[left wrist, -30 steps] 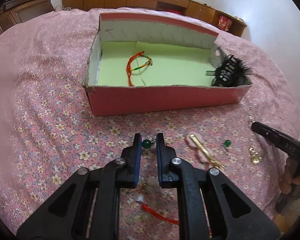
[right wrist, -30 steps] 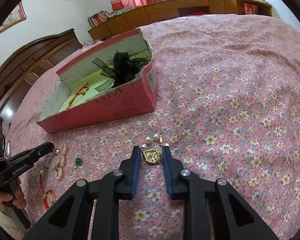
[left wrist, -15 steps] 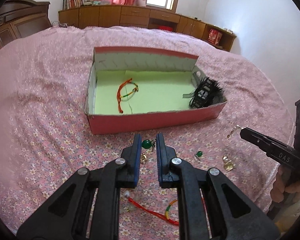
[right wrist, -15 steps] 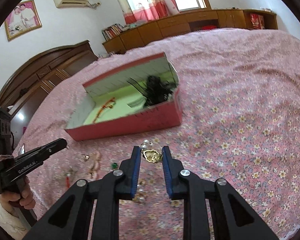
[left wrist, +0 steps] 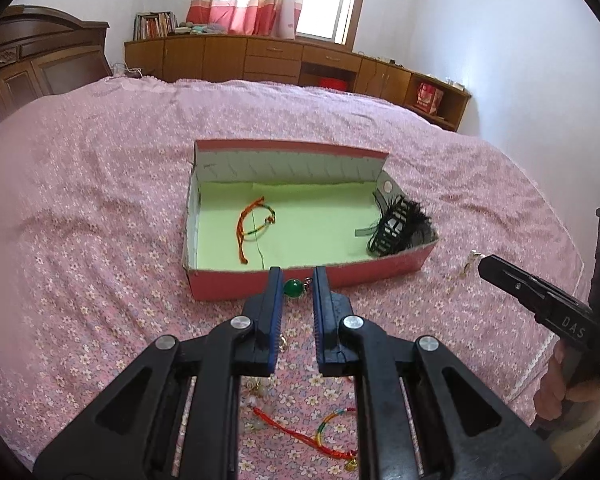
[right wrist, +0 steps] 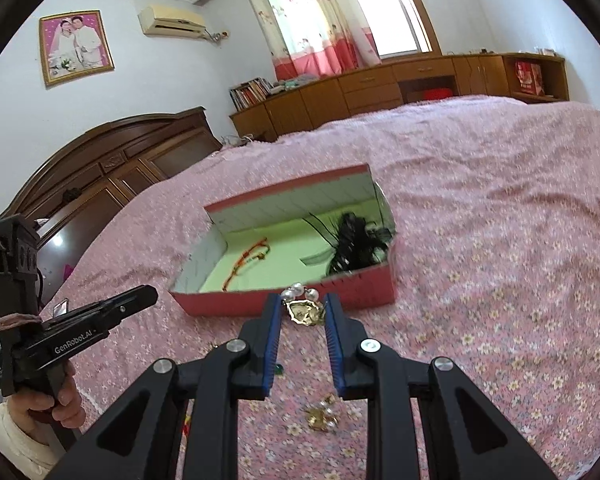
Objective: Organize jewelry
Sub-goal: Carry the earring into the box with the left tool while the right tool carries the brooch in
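The left black two-finger gripper with blue pads hangs raised, its jaws pinched on a round green bead pendant. The right black two-finger gripper with blue pads is likewise raised, jaws clamped on a gold pearl-trimmed brooch

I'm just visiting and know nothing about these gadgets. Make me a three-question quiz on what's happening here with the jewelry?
1. True or false: the left hand-held gripper grips a green bead earring.
2. What does the right hand-held gripper carry? A) a gold pearl brooch B) a red cord C) a hair comb
3. Fill in: the orange cord bracelet lies inside the pink ____.

Key: 1 true. 2 A: gold pearl brooch. 3 box.
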Demonstrator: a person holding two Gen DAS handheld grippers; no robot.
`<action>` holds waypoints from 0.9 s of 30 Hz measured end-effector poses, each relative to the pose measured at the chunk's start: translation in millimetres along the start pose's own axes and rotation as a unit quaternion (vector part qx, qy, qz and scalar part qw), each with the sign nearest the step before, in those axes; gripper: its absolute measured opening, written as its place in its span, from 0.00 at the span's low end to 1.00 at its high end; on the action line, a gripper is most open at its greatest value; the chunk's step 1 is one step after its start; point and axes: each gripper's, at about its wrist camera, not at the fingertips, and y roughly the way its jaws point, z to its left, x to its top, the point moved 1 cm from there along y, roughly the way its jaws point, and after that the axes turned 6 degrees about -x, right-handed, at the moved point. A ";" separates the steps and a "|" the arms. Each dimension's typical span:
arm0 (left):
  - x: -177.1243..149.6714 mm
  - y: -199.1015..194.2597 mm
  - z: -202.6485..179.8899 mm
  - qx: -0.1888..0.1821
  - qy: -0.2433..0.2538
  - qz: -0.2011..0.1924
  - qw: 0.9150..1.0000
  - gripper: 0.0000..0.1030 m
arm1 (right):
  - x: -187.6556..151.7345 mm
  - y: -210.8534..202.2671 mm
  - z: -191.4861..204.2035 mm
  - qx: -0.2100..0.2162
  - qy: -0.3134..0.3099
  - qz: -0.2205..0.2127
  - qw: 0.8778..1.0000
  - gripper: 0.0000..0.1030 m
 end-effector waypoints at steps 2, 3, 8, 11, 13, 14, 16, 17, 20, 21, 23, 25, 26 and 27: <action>3.3 -1.1 0.1 0.002 0.000 -0.005 1.000 0.06 | 3.7 0.4 4.8 0.003 -0.005 -0.005 1.000 0.23; 5.5 -1.5 0.3 0.003 0.000 -0.009 1.000 0.06 | 5.3 0.3 7.5 0.005 -0.007 -0.008 1.000 0.23; 15.7 -0.9 3.4 0.008 -0.002 -0.021 1.000 0.06 | 17.7 3.8 21.1 0.011 -0.021 -0.022 0.999 0.23; 22.6 1.1 5.3 0.011 -0.002 -0.030 0.999 0.06 | 27.3 7.7 29.8 0.017 -0.026 -0.031 0.999 0.23; 26.8 4.0 7.2 0.014 -0.003 -0.032 0.999 0.06 | 33.9 10.7 35.1 0.019 -0.032 -0.037 0.999 0.23; 28.7 5.5 8.6 0.015 -0.005 -0.034 0.999 0.06 | 36.7 12.5 36.9 0.020 -0.034 -0.041 0.998 0.23; 33.4 8.0 10.6 0.017 -0.006 -0.038 0.999 0.06 | 43.6 16.3 41.1 0.021 -0.037 -0.047 0.998 0.23; 36.8 9.8 11.8 0.020 -0.005 -0.042 0.999 0.06 | 46.4 17.9 42.2 0.021 -0.038 -0.049 0.998 0.23; 45.1 13.4 14.8 0.027 -0.003 -0.052 0.998 0.06 | 55.9 27.2 46.2 0.019 -0.041 -0.053 0.998 0.23; 48.7 15.6 16.2 0.029 -0.003 -0.057 0.998 0.06 | 57.5 29.5 47.7 0.017 -0.042 -0.055 0.997 0.23; 53.3 18.8 18.1 0.032 -0.001 -0.061 0.998 0.06 | 63.2 36.5 49.6 0.015 -0.043 -0.057 0.997 0.23; 57.9 22.6 19.5 0.035 0.001 -0.066 0.997 0.06 | 68.3 44.2 51.4 0.012 -0.044 -0.058 0.997 0.23; 60.0 24.5 20.1 0.037 0.003 -0.068 0.997 0.06 | 71.1 48.5 51.8 0.011 -0.044 -0.059 0.997 0.23; 62.2 27.0 20.8 0.039 0.003 -0.071 0.997 0.06 | 73.1 52.7 51.4 0.008 -0.043 -0.060 0.997 0.23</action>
